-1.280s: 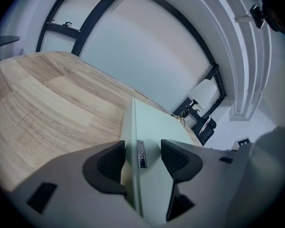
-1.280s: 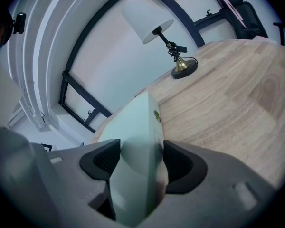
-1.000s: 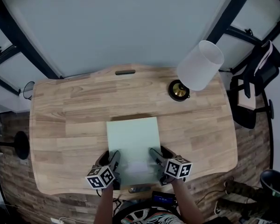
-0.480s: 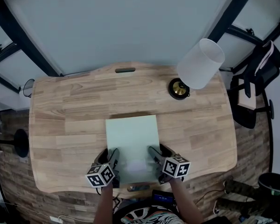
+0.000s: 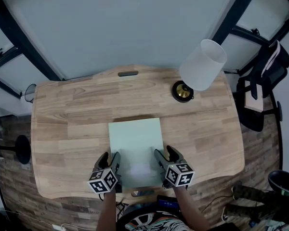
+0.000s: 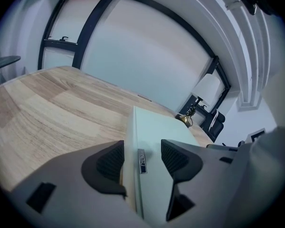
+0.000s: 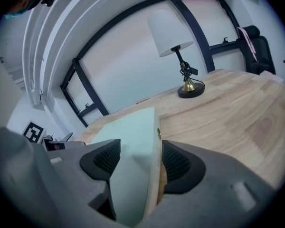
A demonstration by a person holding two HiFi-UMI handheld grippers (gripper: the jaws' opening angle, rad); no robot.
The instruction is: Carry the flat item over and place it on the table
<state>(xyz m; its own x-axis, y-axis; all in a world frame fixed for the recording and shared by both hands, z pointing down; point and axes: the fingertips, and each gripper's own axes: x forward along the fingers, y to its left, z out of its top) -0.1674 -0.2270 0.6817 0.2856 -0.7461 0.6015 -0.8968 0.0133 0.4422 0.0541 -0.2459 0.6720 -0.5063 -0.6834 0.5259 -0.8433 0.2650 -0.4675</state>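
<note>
Low in the middle of the head view, the pale green flat item (image 5: pixel 135 143) sits over the near half of the wooden tabletop (image 5: pixel 67 109), with its near end close to the front edge. The left gripper (image 5: pixel 111 157) and right gripper (image 5: pixel 165 154) grip its two near corners. In each gripper view the jaws are drawn narrow around the item's edge, one pad above it and one below. The carry looks all but finished: the item is over the tabletop and level. A dark strip along its far edge leaves me unsure whether it lies fully down. What seems left is to settle it, let go and draw back. Its long axis runs up the frame, away from the person. The far end points at the back edge, left of the lamp (image 5: pixel 202 66).
</note>
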